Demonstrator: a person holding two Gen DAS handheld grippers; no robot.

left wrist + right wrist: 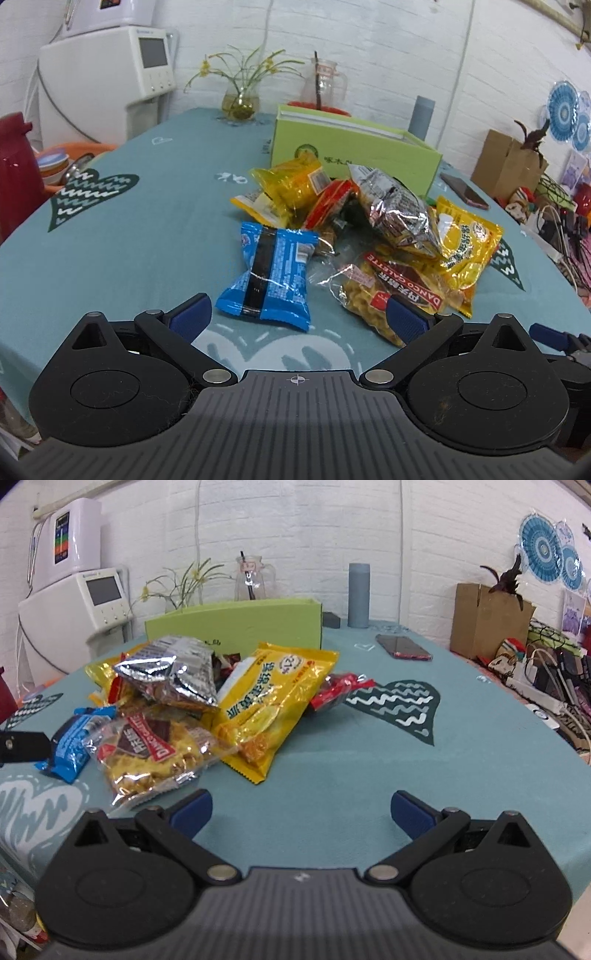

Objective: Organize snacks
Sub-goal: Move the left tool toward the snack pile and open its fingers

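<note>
A pile of snack packets lies on the teal tablecloth (140,236) in front of a light green box (354,155). A blue packet (269,273) lies nearest my left gripper (299,314), which is open just short of it. Beside it are a clear Danco Calette cookie bag (384,295), a silver bag (399,210), yellow bags (465,243) and a red packet (328,203). In the right wrist view my right gripper (301,808) stands open over bare cloth, to the right of the cookie bag (151,757), the big yellow bag (273,701) and the green box (236,624).
A phone (404,646) and a grey cylinder (358,594) are at the table's back right. A glass vase with flowers (240,99) and a glass pitcher (325,81) stand behind the box. A red flask (14,166) is at the left edge; a cardboard box (487,620) and clutter at right.
</note>
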